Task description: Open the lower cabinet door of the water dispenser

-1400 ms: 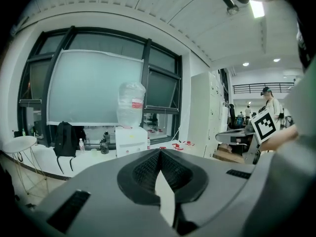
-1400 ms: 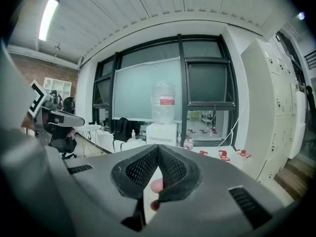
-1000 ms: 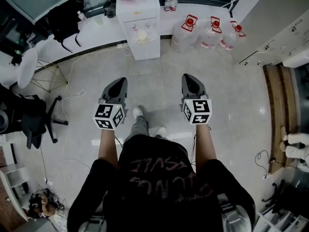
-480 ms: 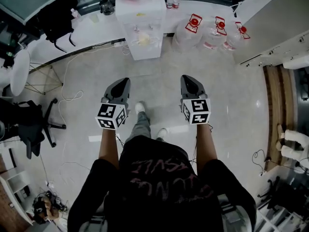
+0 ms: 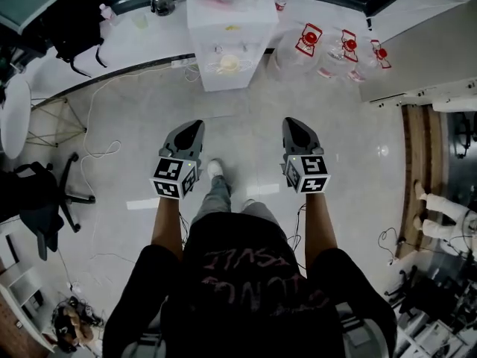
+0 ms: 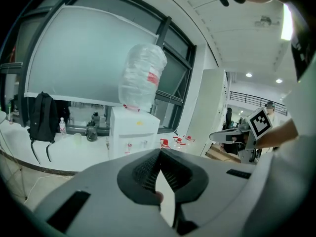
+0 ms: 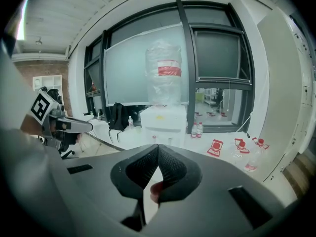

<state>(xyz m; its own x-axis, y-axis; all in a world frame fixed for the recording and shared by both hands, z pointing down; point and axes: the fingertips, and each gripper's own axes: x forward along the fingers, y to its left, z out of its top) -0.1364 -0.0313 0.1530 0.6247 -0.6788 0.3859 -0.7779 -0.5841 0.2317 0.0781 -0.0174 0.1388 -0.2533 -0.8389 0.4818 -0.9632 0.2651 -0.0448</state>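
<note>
A pale tiled floor (image 5: 358, 162) seen from above; at its far edge stands a white water dispenser (image 5: 227, 28) with an upturned clear bottle (image 6: 142, 75) on top. Its lower cabinet door (image 5: 223, 80) is the bottom of the front face, apparently closed, steeply foreshortened, long axis upright; no handle can be made out. Spare jugs with red caps (image 5: 308, 42) lie just right of the dispenser. Well short of the dispenser, the left gripper (image 5: 194, 125) and right gripper (image 5: 292, 123) point toward it, jaws pinched together, holding nothing. The door lies ahead and lower; the left gripper lines up with the dispenser's front and looks slightly nearer; the right sits off its right side.
</note>
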